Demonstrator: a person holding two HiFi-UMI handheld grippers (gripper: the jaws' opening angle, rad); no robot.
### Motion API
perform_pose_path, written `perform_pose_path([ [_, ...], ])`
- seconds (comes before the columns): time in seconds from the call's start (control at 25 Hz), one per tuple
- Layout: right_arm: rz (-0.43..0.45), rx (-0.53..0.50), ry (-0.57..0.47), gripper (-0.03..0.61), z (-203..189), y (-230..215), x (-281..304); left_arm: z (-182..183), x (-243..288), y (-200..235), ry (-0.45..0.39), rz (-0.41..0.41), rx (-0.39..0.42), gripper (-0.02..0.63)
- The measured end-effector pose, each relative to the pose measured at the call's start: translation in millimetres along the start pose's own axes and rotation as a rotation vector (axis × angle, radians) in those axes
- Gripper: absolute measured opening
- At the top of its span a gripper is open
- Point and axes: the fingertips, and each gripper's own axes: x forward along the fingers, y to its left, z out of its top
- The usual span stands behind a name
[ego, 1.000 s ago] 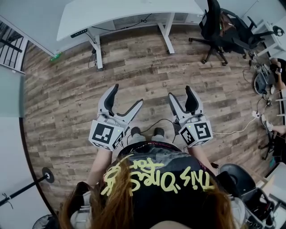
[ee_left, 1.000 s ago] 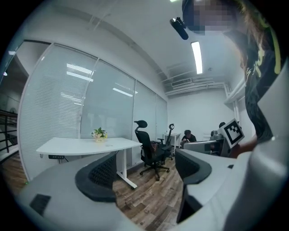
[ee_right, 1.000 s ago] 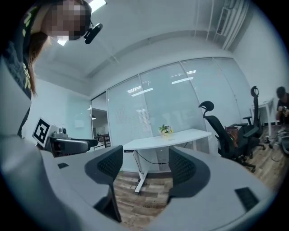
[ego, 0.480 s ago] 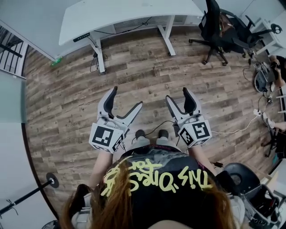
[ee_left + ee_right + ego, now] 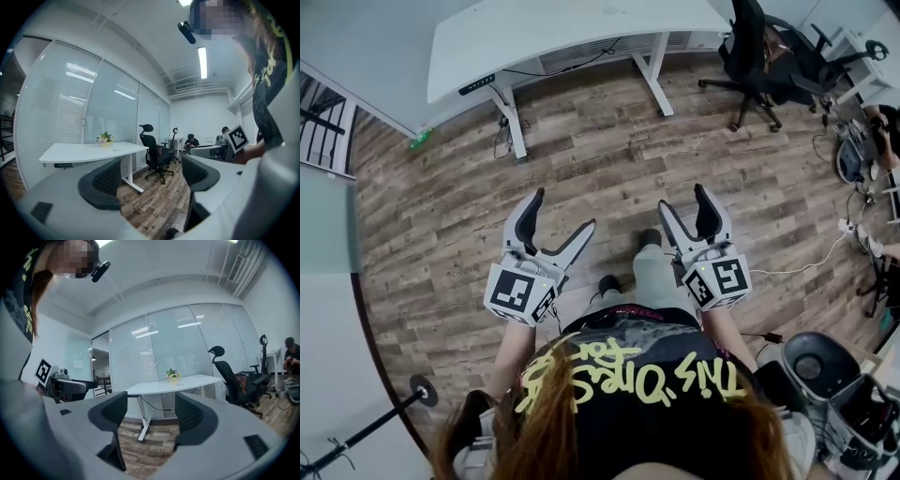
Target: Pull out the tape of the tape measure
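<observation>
Left claw (image 5: 562,210): held wide apart, nothing gripped between the jaws.
Right claw (image 5: 683,199): likewise spread wide and empty.
Change: a step has been taken forward; the white counter (image 5: 572,37) is brought nearer.
Tape measure: not seen in any view; pulling judged not begun.

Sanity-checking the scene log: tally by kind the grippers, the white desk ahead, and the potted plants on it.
grippers: 2, left gripper and right gripper, jaws apart, nothing between them
white desk: 1
potted plant: 1
total: 4
</observation>
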Motion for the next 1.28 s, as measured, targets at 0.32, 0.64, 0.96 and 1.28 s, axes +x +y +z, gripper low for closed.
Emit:
perform_pose_path([
  [0.32,0.042,0.007,0.053,0.301,-17.5,-16.6,45.7,-13.2,30.5,25.5,0.033,-0.001,-0.021,0.402],
  [0.64,0.107,-0.005,0.043,0.301,-6.3,-58.3,132.7,-7.4,97.7,77.9,0.026,0.058,-0.037,0.385],
  [0.96,0.133,-0.019,0.067,0.301,21.7,-149.4,216.4,21.0,212.1,121.5,0.016,0.076,-0.07,0.347],
  [1.28,0.159,-0.059,0.066,0.301,49.5,-220.5,295.8,54.6,315.6,155.0,-0.016,0.096,-0.063,0.339],
])
